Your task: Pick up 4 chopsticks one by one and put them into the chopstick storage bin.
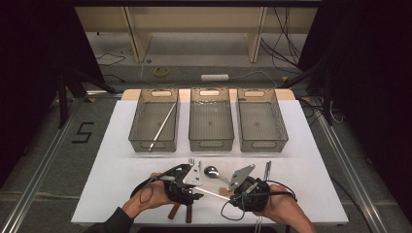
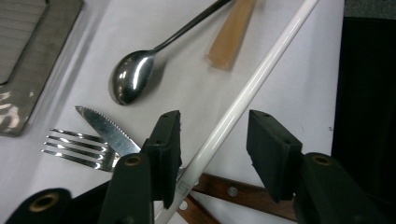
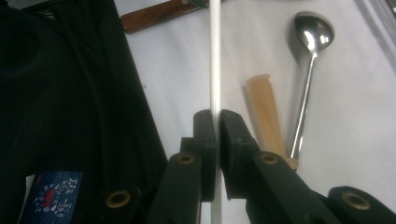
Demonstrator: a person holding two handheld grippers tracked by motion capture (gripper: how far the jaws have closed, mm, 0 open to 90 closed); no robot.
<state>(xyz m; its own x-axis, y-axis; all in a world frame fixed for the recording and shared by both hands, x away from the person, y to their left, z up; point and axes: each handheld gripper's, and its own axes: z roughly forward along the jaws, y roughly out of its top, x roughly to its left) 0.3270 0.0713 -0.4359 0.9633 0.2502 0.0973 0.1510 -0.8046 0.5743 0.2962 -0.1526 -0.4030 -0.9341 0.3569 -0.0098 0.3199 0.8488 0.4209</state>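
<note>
A long white rod (image 1: 216, 193) lies across the table's front between my two grippers. My right gripper (image 3: 216, 114) is shut on the rod (image 3: 215, 56), which runs straight up from its jaws. My left gripper (image 2: 212, 123) is open around the rod's (image 2: 243, 93) other end, and the rod rests close against one jaw. In the high view the left gripper (image 1: 196, 195) and right gripper (image 1: 233, 195) face each other. A steel spoon (image 2: 133, 77) and a tan handle-like piece (image 2: 231, 35) lie just past the rod.
A fork (image 2: 77, 149), a serrated knife (image 2: 105, 128) and brown wooden handles (image 2: 243, 193) lie by the left gripper. Three grey bins stand in a row behind: left (image 1: 138, 141) holding one white rod (image 1: 163, 127), middle (image 1: 211, 144), right (image 1: 262, 144). Thin metal sticks (image 1: 266, 171) lie at the right.
</note>
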